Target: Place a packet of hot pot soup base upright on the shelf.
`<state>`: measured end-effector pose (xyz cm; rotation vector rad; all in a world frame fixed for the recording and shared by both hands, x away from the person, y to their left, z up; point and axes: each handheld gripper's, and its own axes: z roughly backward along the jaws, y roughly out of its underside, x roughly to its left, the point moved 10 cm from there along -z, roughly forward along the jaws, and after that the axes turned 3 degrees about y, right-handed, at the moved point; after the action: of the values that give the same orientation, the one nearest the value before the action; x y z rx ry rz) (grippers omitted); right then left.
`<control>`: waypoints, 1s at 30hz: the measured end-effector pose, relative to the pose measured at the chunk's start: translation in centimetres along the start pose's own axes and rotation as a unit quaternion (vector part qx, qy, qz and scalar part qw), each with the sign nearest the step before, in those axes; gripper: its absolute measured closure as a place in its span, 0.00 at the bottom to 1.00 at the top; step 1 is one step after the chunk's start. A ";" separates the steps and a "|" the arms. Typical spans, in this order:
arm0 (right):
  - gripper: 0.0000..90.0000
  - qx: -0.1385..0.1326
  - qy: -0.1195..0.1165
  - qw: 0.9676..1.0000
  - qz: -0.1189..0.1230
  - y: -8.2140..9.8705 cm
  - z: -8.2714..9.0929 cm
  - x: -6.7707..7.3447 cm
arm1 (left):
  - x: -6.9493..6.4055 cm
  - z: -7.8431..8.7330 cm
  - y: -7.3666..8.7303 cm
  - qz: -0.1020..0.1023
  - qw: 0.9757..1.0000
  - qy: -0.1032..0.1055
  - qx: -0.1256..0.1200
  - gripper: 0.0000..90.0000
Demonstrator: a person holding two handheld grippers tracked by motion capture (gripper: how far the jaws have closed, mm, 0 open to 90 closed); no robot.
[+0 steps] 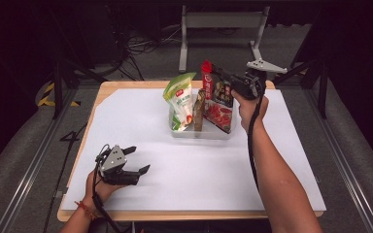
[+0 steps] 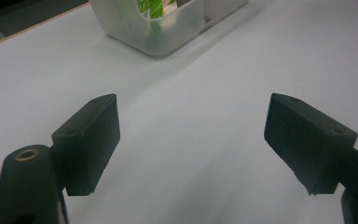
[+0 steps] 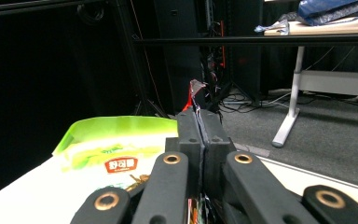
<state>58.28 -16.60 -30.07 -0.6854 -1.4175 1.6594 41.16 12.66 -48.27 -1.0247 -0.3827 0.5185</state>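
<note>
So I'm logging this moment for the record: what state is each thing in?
Right gripper: shut on the red packet's top edge.
Red packet: upright, lower end in the bin.
Green bag: standing in the bin, sealed.
Clear bin: upright on the table.
Left gripper: open, holding nothing.

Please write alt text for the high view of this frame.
The right gripper is shut on a red flat food packet standing in a clear plastic bin beside a green-and-white snack bag. The left gripper rests open on the white-covered table.
</note>
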 end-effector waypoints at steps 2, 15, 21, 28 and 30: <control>0.99 -0.002 -0.001 1.000 -0.002 0.0 -0.1 0.0 | 0.0 0.0 0.0 0.001 1.000 0.001 -0.001 0.21; 0.99 -0.024 -0.014 0.999 0.015 0.9 0.0 0.0 | -0.2 0.0 0.0 -0.002 1.000 0.003 -0.001 0.21; 0.98 -0.029 -0.028 0.999 0.014 2.0 0.6 -0.2 | 0.1 -0.1 0.1 -0.001 1.000 0.002 0.001 0.21; 0.98 -0.022 -0.024 0.999 0.025 2.8 1.2 -0.3 | 0.0 -0.2 0.1 -0.002 1.000 0.003 0.004 0.21; 0.98 -0.021 -0.024 0.999 0.030 3.0 1.3 -0.2 | 0.0 -0.2 0.2 -0.002 1.000 0.004 0.005 0.21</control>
<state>56.59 -17.51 -32.68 -0.7231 -1.4823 1.7061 41.24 12.59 -48.52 -1.0161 -0.3750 0.5124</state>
